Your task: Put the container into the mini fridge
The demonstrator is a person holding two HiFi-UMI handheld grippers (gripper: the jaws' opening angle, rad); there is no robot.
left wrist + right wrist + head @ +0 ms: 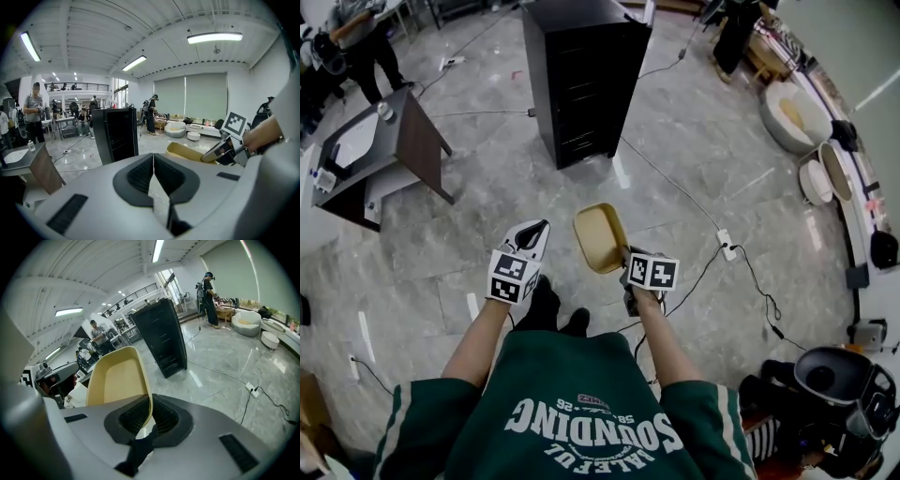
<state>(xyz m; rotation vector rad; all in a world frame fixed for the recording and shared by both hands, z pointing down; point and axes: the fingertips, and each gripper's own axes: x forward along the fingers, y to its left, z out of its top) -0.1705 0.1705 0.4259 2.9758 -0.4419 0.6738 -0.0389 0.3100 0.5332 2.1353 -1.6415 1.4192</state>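
A shallow tan container [600, 237] hangs tilted over the floor, and my right gripper [624, 257] is shut on its rim. In the right gripper view the container [119, 380] stands up from the right gripper [149, 409], its rim pinched between the pads. A tall black mini fridge [581, 75] stands on the floor some way ahead, also seen as the fridge [161, 336] and the fridge [117, 133]. My left gripper [536, 230] is held just left of the container, shut with nothing in it. The left gripper [153, 158] shows its pads closed together.
A dark table [389, 141] stands to the left with a person [366, 47] beyond it. Cables and a power strip [727, 244] lie on the marble floor at the right. A white armchair [792, 112] and dark equipment [834, 384] line the right side.
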